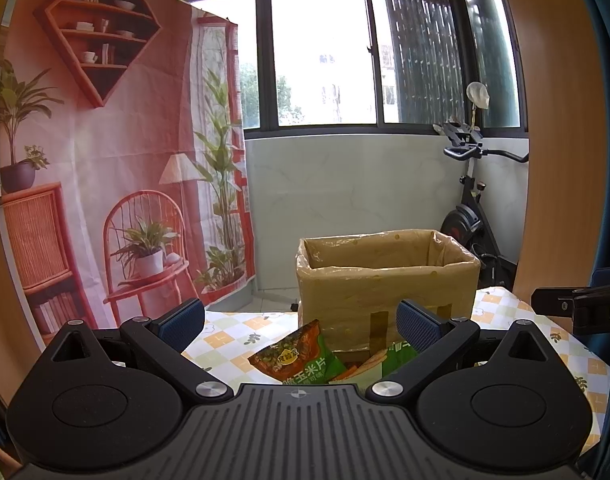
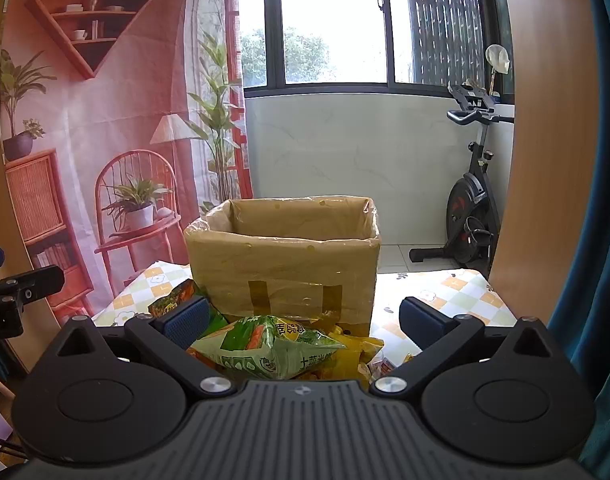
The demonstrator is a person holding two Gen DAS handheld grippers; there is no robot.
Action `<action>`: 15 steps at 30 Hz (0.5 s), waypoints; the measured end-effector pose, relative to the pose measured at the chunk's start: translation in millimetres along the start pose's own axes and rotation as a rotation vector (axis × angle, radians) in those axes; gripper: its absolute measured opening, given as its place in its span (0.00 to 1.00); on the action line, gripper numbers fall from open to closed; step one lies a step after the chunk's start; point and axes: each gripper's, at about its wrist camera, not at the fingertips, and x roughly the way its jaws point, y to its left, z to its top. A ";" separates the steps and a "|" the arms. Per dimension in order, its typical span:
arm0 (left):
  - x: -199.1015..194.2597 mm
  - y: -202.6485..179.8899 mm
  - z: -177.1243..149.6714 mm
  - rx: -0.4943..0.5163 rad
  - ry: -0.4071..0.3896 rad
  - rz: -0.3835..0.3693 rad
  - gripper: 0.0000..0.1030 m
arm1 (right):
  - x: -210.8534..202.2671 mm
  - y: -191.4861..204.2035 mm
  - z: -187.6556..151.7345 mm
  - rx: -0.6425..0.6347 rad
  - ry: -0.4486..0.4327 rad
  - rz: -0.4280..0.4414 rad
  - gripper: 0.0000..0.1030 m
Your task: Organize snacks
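A plastic-lined cardboard box (image 1: 385, 280) stands open on the checked tablecloth (image 1: 225, 332); it also shows in the right wrist view (image 2: 283, 264). Snack bags lie in front of it. An orange-and-green corn chip bag (image 1: 301, 354) lies low between the fingers of my left gripper (image 1: 301, 320), which is open and empty above it. In the right wrist view a green bag (image 2: 265, 346) and yellow bags (image 2: 357, 350) lie below my right gripper (image 2: 303, 320), which is open and empty. Another orange-green bag (image 2: 173, 300) lies behind its left finger.
The tablecloth (image 2: 457, 292) extends right of the box. A printed backdrop (image 1: 105, 160) hangs at the left. An exercise bike (image 2: 469, 216) stands on the floor behind. A wooden panel (image 2: 545, 120) and blue curtain (image 2: 597, 240) are at the right.
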 end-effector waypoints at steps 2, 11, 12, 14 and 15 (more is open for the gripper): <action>0.7 0.9 0.0 0.000 0.003 -0.001 1.00 | 0.2 -0.1 -0.1 0.000 0.000 0.000 1.00; 2.1 1.8 0.2 0.001 0.011 -0.004 1.00 | 0.2 0.0 -0.6 0.001 0.000 -0.002 1.00; 2.3 1.8 0.3 0.001 0.011 -0.005 1.00 | 0.2 0.0 -0.6 0.000 0.000 -0.001 1.00; 2.5 2.3 0.7 0.001 0.012 -0.006 1.00 | 0.3 -0.2 -0.4 0.000 0.000 -0.001 1.00; 2.7 2.5 0.8 0.001 0.012 -0.006 1.00 | 0.3 -0.1 -0.4 0.000 0.001 -0.001 1.00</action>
